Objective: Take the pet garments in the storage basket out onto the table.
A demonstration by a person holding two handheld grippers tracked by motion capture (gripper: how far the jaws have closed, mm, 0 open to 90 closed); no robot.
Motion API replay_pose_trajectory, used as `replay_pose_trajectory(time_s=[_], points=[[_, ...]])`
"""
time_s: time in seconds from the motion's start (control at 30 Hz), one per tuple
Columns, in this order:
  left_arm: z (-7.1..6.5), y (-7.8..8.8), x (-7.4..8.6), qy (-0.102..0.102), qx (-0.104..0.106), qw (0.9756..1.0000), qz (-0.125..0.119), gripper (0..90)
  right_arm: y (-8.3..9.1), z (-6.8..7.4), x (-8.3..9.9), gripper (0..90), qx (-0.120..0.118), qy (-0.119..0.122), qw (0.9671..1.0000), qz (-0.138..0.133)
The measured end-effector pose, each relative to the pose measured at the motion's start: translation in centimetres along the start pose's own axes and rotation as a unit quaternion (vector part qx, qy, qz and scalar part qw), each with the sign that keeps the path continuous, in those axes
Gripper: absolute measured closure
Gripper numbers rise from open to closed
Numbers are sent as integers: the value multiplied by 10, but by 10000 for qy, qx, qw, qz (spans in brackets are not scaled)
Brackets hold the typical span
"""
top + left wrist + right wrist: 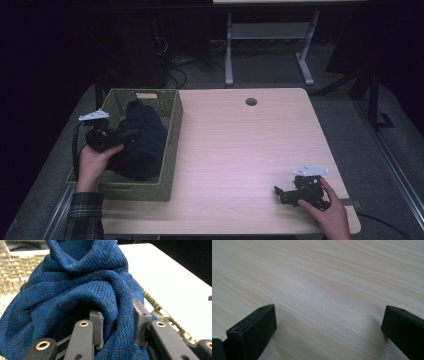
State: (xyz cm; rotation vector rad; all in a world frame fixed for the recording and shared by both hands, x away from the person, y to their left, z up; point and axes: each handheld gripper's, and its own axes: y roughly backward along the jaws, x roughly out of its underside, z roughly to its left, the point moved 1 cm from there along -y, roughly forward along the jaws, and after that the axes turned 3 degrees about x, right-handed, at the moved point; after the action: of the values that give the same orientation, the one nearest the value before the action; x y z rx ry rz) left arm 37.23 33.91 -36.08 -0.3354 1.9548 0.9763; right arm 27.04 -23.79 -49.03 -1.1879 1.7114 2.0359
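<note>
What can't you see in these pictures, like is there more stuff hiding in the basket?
- Floor of the basket: hidden in the high view by the blue knit cloth and the left gripper.
- What kind of garment the cloth is: bunched up in the left gripper view.
- Right gripper: its jaws are too small and dark in the high view.
- Room behind the table: too dark.

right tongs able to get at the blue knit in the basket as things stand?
Probably yes: the right tongs stand open over bare table, with nothing between them and the basket. But the left tongs already pinch the blue knit.
</note>
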Motion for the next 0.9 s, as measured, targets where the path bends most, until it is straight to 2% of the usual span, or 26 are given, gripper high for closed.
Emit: replay_pose_trajectory(time_s=[0.23,0.37,0.6,0.9], points=[[-7,20,-12,-73,197,9981,-573,676,0,0,0,0,-1,0,10000,0],[-14,27,-20,-202,257,9966,-754,677,0,0,0,0,-4,-3,10000,2],[-30,34,-36,-391,486,9925,-1052,678,0,0,0,0,-6,-3,10000,0],[-53,30,-52,-618,879,9869,-1205,678,0,0,0,0,-9,-6,10000,1]])
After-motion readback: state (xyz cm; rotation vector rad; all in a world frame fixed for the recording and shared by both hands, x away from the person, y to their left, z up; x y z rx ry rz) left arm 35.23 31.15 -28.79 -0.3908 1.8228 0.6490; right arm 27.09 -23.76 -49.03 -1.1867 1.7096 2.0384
